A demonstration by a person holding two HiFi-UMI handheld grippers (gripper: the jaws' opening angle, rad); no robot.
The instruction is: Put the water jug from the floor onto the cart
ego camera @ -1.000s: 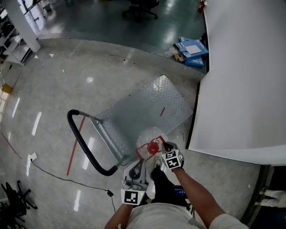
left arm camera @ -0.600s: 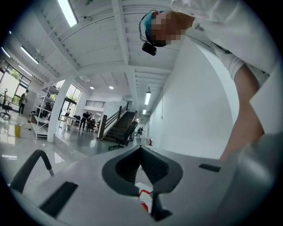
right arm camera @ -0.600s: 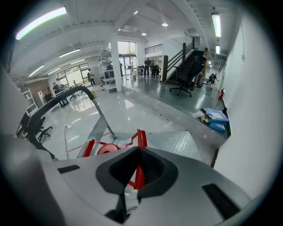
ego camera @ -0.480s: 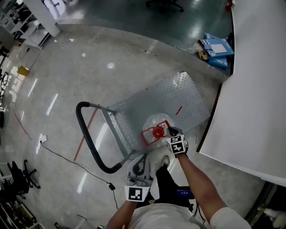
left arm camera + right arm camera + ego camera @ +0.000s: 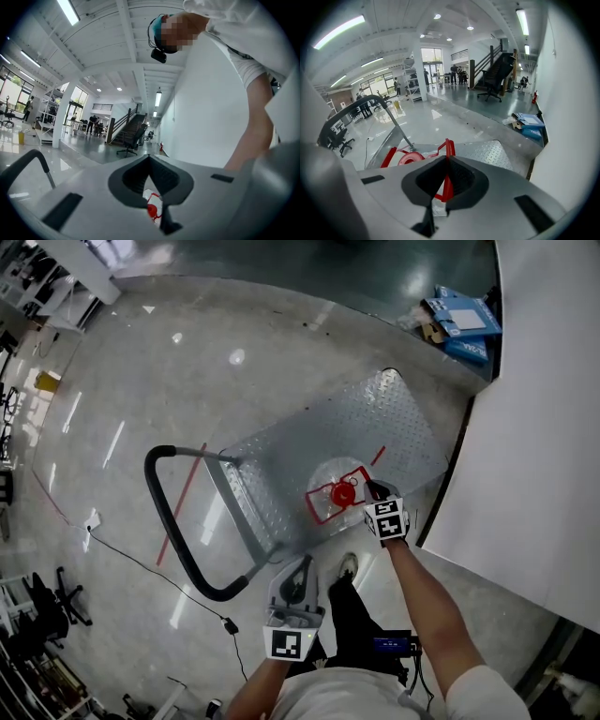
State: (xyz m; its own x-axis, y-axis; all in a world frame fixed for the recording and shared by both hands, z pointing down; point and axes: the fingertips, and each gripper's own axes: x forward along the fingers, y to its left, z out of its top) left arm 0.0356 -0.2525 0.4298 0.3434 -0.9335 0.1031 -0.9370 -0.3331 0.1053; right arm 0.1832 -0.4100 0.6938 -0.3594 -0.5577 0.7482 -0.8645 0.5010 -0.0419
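Observation:
A clear water jug (image 5: 339,486) with a red cap and a red carry handle is over the near part of the cart's diamond-plate deck (image 5: 309,446). Whether it rests on the deck I cannot tell. My right gripper (image 5: 373,490) is shut on the red handle (image 5: 449,149), which runs up between its jaws; the red cap (image 5: 410,158) shows to their left. My left gripper (image 5: 298,563) hangs closer to me, off the cart's near edge, shut with nothing in it. Through its jaws I glimpse the jug (image 5: 152,211) ahead.
The cart's black push handle (image 5: 164,521) loops out to the left. A white partition (image 5: 534,427) stands close along the cart's right side. Blue boxes (image 5: 464,320) lie beyond the cart. A thin cable (image 5: 141,563) and a red tape line (image 5: 183,512) cross the floor. My shoe (image 5: 345,566) is by the cart's edge.
The right gripper has carried the jug from the cart's near corner further in over the deck, away from me. The left gripper has trailed behind, still shut and empty.

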